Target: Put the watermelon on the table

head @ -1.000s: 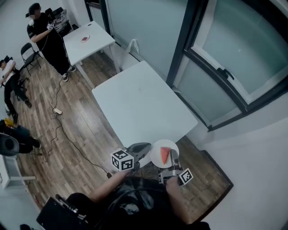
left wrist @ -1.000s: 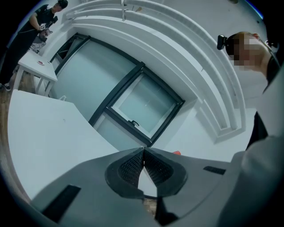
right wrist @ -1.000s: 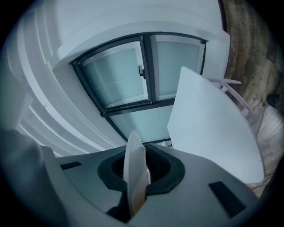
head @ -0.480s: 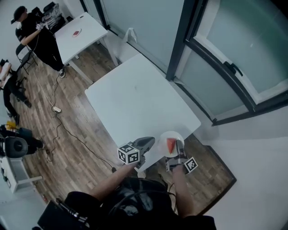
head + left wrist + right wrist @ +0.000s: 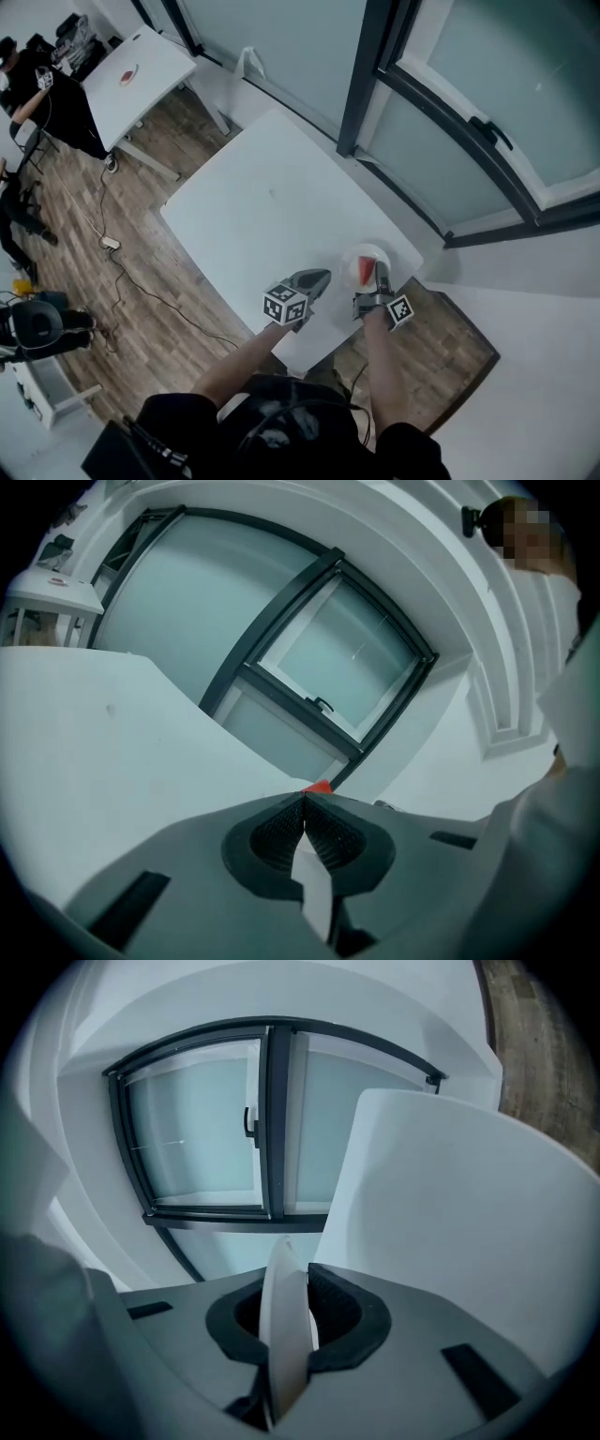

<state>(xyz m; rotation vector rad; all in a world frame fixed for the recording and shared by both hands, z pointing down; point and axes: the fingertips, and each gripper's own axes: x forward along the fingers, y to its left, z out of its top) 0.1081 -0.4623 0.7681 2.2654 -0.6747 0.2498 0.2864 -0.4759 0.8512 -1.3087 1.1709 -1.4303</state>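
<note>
In the head view a red watermelon slice [image 5: 362,271] lies on a small white plate [image 5: 367,252]. My right gripper [image 5: 380,274] is shut on the plate's near rim and holds it over the near right corner of the white table [image 5: 267,211]. In the right gripper view the plate rim [image 5: 282,1335] stands edge-on between the pads. My left gripper [image 5: 322,276] hovers over the table just left of the plate, shut with nothing in it. In the left gripper view its tips [image 5: 305,799] meet, and a bit of red watermelon [image 5: 321,787] peeks over them.
A dark-framed glass wall [image 5: 441,112] runs behind and to the right of the table. At the far left stands a second white table [image 5: 141,89] with a red item [image 5: 126,75], and a person in black [image 5: 52,98] beside it. A cable [image 5: 127,272] crosses the wood floor.
Both grippers have moved forward and down, from off the table's near corner to over it. The plate with the watermelon went along in the right gripper.
</note>
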